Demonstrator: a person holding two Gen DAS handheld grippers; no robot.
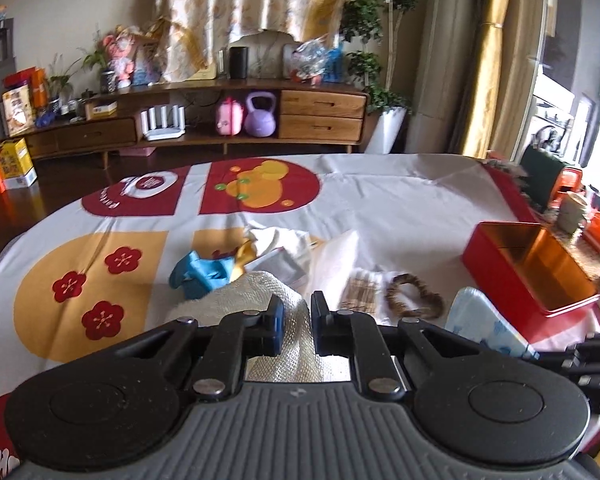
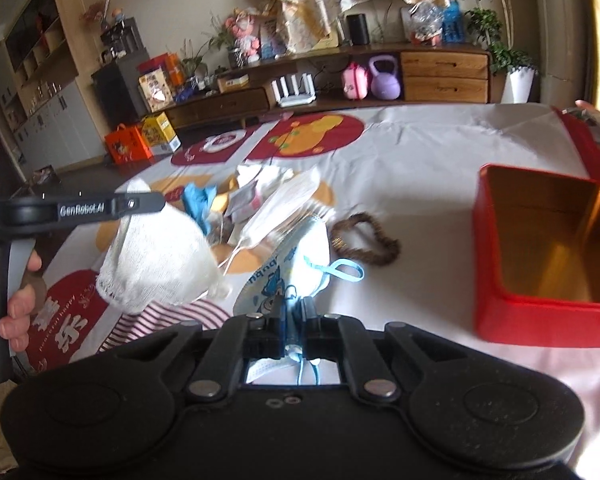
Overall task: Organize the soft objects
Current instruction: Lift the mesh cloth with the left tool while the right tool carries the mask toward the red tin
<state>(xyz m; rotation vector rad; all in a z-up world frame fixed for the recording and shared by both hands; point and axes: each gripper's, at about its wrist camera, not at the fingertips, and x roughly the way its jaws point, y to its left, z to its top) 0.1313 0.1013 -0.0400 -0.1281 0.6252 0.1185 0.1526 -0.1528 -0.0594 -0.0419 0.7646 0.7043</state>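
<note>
**A:** Holding anything right now?

**B:** Yes, in both hands. My left claw (image 1: 296, 312) is closed on a white knitted cloth (image 1: 260, 292); in the right wrist view that cloth (image 2: 160, 256) hangs in a loose bundle from the claw's tip, lifted off the table, with bare fingers (image 2: 18, 308) wrapped round the handle at the left edge of that picture. My right claw (image 2: 294, 312) is clamped on a white child's face mask with a blue cartoon print (image 2: 296, 264); its blue ear loop (image 2: 344, 272) curls out to the right and its strap runs back between the pads.

**A:** What carries everything?

**B:** A table under a white cloth printed with red and orange panels (image 1: 400, 208). Near its middle lies a small heap: a blue glove (image 1: 200, 272), a pale cloth (image 1: 280, 240), a flat packet (image 1: 278, 266) and another white mask (image 2: 284, 204). Just right of the heap sits a brown ring-shaped hair tie (image 2: 366, 240), touching nothing else.

**A:** Any container?

**B:** A red tin box with a gold inside (image 2: 496, 264), open-topped, stands near the table's right edge, well apart from the heap. Nothing shows inside it.

**A:** Anything near you?

**B:** Red-and-white striped fabric (image 2: 168, 320) lies at the near edge, below the hanging cloth. Beyond the far edge a long wooden sideboard (image 1: 320, 108) stands against the wall.
</note>
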